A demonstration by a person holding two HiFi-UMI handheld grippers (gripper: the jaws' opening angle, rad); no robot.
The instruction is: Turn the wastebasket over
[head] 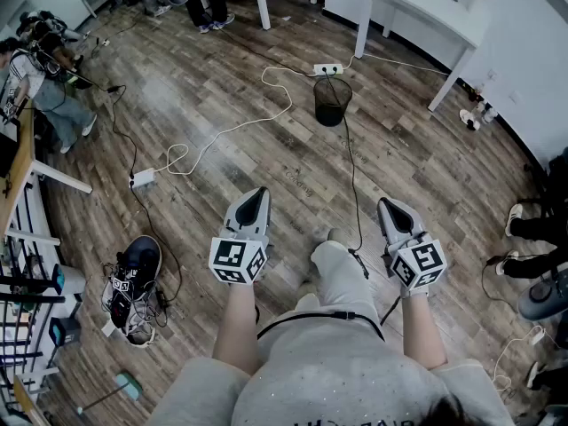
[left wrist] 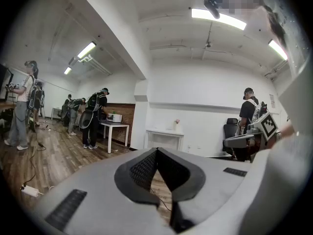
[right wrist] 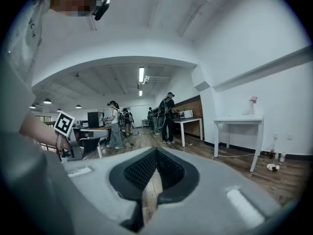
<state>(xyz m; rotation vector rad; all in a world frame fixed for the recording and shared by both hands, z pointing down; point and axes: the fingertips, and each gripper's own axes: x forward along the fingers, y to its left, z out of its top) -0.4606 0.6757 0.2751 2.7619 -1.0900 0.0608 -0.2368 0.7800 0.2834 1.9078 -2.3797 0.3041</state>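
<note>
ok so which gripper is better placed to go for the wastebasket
Right, but only just. The wastebasket stands upright on the floor well ahead, nearly midway between both grippers, a touch nearer the right gripper. The left gripper is as free: both have jaws shut and empty.

We see: white table [head: 426, 11] by wall [head: 532, 69] | plug strip [head: 327, 69] on wood floor [head: 222, 69] | white cord [head: 232, 129] near it | people [left wrist: 95, 114] far off

An open-plan lab-like workroom is shown: a grey-brown wood-plank floor [head: 222, 105] is crossed by a white power cable [head: 266, 105], a white rectangular table [head: 426, 11] is set at 1 o'clock, and people wearing backpack rigs [left wrist: 95, 119] are seen under long ceiling strip lights [left wrist: 217, 17].
</note>
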